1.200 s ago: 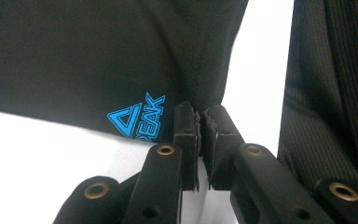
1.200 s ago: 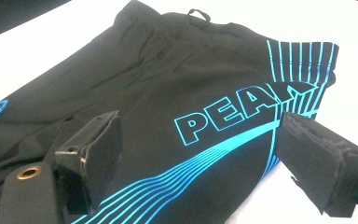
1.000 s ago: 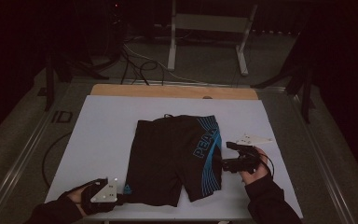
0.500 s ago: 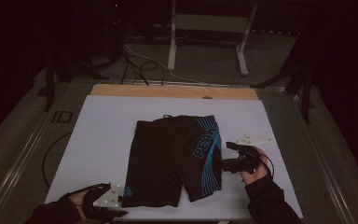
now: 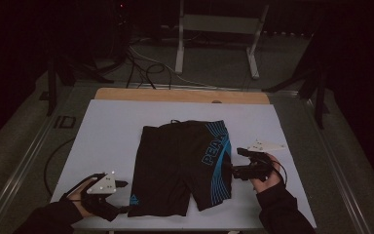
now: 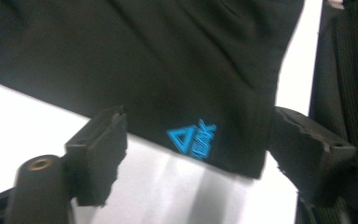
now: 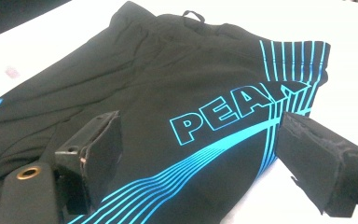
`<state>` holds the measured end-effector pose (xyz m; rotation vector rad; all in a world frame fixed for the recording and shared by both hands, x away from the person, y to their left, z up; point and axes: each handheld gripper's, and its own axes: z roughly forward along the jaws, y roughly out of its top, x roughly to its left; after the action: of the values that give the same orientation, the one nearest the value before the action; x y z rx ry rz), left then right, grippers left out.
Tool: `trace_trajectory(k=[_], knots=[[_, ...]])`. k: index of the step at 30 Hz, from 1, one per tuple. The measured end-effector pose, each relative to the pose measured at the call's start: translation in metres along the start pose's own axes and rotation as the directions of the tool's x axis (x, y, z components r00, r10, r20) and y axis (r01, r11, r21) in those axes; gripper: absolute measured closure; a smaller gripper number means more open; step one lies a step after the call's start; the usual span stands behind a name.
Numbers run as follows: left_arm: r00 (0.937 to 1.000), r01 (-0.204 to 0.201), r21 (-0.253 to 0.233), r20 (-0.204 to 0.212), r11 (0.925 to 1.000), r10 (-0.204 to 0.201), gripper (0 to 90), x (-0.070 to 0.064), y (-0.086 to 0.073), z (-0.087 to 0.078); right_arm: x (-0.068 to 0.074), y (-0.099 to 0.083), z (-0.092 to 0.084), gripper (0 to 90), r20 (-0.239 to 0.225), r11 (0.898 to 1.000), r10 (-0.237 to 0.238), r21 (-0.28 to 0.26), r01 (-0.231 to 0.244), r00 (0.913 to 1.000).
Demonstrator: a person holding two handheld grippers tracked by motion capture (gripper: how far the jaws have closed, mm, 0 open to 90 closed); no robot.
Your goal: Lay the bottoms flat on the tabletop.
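Left gripper [image 5: 122, 196]: jaws just opened, off the shorts [image 5: 180, 165] hem, drawn back slightly left.
Right gripper [image 5: 231, 171]: unmoved, jaws open at right leg.

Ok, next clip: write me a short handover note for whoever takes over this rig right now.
Left tool: jaws have just been opening, nothing gripped, at the hem corner of the shorts' left leg.
Right tool: open, at the shorts' right edge beside the PEAK print.
Black shorts: lying flat and unfolded on the white table, waistband away from the person.
Done: shorts spread out.
Left: probably folding; no fold made yet.
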<state>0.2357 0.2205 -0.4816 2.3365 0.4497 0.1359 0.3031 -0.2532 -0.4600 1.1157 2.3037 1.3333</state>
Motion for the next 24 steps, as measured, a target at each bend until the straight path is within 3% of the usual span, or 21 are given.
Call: trace_trajectory(k=[7, 14, 17, 24], knots=[[0.9980, 0.063, -0.021, -0.009, 0.9978, -0.063, 8.2, 0.008, 0.007, 0.000, -0.001, -0.001, 0.000, 15.3, 0.004, 1.000, -0.001, 0.001, 0.001, 1.0000], [0.9898, 0.139, -0.026, -0.025, 0.9899, -0.140, 0.4, 0.013, 0.025, 0.000, 0.000, -0.001, -0.001, 15.3, 0.008, 1.000, -0.004, -0.001, 0.004, 1.0000], [0.9910, 0.124, -0.013, -0.051, 0.9922, -0.124, 0.4, 0.014, 0.035, -0.001, 0.000, -0.001, -0.001, 15.3, 0.007, 1.000, -0.007, 0.001, 0.007, 0.9999], [0.9910, 0.128, -0.022, -0.038, 0.9916, -0.128, 0.4, 0.013, 0.056, 0.000, 0.000, -0.001, -0.002, 15.3, 0.006, 1.000, -0.002, -0.001, 0.002, 1.0000]])
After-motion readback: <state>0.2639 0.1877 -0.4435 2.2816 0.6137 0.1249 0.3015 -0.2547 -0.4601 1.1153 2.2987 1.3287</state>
